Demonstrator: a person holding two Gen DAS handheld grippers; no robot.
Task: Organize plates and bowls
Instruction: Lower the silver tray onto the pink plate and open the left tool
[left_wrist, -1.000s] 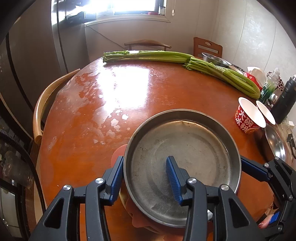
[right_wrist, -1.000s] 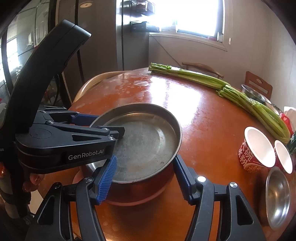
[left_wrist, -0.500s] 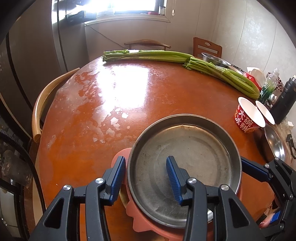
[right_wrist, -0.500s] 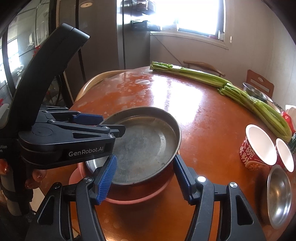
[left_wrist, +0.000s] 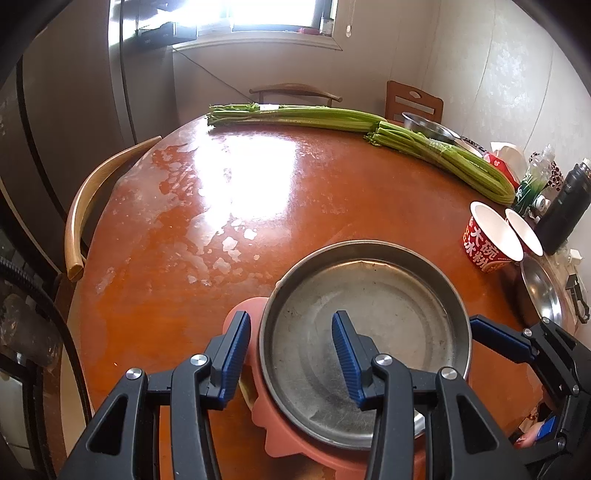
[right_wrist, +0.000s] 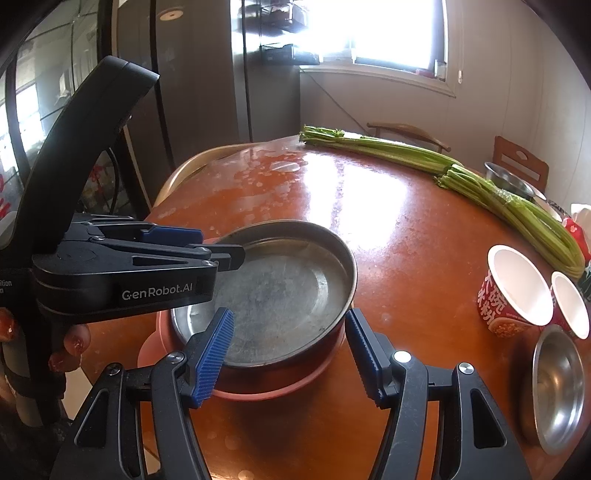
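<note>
Pan (left_wrist: 369, 332) sits in pink bowl (left_wrist: 280, 446) on tabletop (left_wrist: 295, 192). Left claw (left_wrist: 291, 354) pinches both rims. Right claw (right_wrist: 291, 354) spread around them.

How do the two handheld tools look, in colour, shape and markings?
Both tools are black plastic with triangular cut-outs and silver screws. Each finger ends in a ribbed blue pad. The left tool has a curved black handle and white lettering "GenRobot.AI" on its side. The right tool shows the same build.
</note>
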